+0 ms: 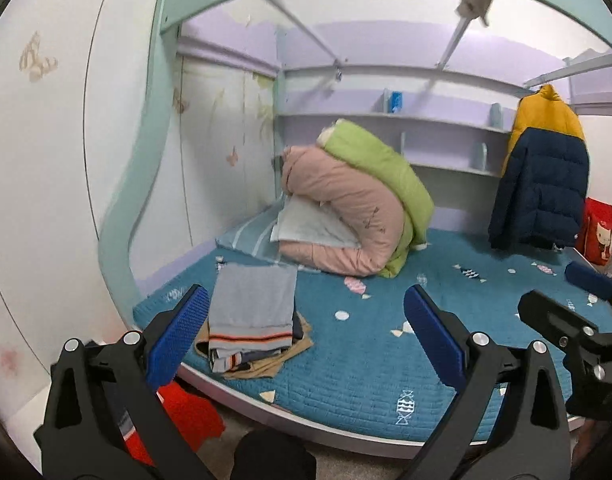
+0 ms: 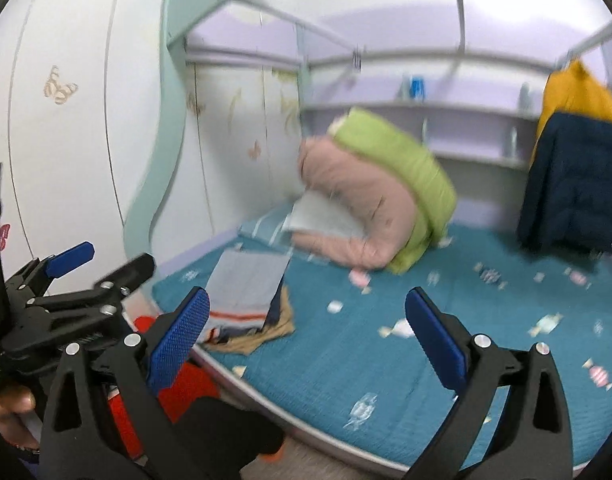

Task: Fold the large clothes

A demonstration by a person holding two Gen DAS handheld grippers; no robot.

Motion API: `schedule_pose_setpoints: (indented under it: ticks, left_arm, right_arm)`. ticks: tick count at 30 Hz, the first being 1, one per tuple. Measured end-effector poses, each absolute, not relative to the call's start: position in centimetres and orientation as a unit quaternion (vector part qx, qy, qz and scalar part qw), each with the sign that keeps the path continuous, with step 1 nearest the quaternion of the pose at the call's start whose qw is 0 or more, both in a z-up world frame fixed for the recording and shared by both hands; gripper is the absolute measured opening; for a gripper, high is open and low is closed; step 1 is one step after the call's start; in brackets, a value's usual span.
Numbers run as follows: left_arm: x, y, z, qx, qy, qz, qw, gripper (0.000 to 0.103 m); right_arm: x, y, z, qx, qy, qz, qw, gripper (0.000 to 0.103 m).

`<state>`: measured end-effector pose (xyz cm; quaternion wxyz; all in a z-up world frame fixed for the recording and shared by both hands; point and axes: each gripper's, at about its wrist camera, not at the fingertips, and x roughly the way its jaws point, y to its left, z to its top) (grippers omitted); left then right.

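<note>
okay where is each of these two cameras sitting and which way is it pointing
Left wrist: on the left gripper, facing the teal quilted bed; its open blue-padded fingers and the right gripper show.
Right wrist: on the right gripper, facing the same bed; open fingers, the left gripper and a bare hand show.
Shared: grey folded clothes stack, pink-green rolled quilts.

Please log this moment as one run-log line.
left hand-held gripper: open, empty | right hand-held gripper: open, empty | folded clothes stack: on bed
</note>
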<state>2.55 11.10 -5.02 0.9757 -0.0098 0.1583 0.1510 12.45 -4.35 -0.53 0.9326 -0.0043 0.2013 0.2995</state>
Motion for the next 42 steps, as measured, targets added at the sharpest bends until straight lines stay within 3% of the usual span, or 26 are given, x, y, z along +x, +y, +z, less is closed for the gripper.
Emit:
schedule_pose_setpoints:
  ticks: [7, 21, 42]
  left_arm:
    - [-1.4, 8.3, -1.9, -0.009, 0.104, 0.135, 0.985, 0.098]
    - [-3.8, 6.9, 0.0, -0.013, 0.094, 0.122, 0.988, 0.098]
    - [-5.3, 6.9, 1.5, -0.014, 0.065, 0.159, 0.985, 0.098]
  right_arm:
    - [8.5, -7.2, 3.0, -0.005, 0.148, 0.275, 0.95, 0.095]
    - [6.4, -8.5, 4.5, -0.032, 0.101, 0.231, 0.967, 0.095]
    - [6.6, -8.2, 5.7, -0.026, 0.091, 0.268, 0.959, 0.095]
